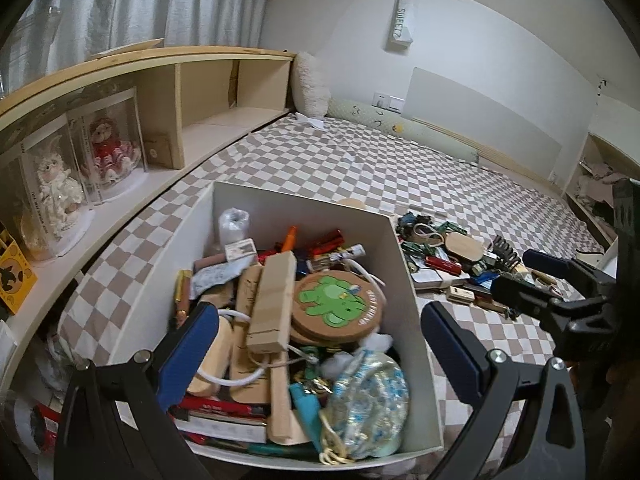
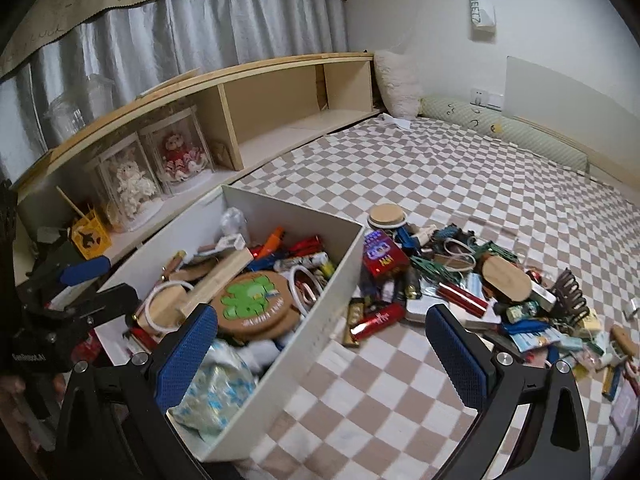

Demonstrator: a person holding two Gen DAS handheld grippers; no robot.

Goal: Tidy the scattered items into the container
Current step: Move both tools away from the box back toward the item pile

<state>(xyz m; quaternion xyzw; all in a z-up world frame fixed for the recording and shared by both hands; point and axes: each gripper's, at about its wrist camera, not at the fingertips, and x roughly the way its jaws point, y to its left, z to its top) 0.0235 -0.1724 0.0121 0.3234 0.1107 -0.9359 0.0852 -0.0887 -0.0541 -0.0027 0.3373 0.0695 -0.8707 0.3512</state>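
Each tool — the left tool [image 1: 318, 344] and the right tool [image 2: 322, 346] — has black angular arms, silver screws at the joints and two blue textured pads [image 2: 188, 354]. Beside the white box [image 2: 320, 320], faint white lettering marks the left tool's black body.

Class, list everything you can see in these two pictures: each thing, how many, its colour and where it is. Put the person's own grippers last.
container: one, white, on the bed, nearly full
round coaster: one, brown with a green animal, on top in the container
wooden block: one, pale, in the container
scattered items: a pile, mixed colours, on the checked sheet beside the container
boxed dolls: two, one white, one red, on the shelf
bolster: one, pale green, by the wall
left gripper: blue pads, open above the container
right gripper: blue pads, open, empty
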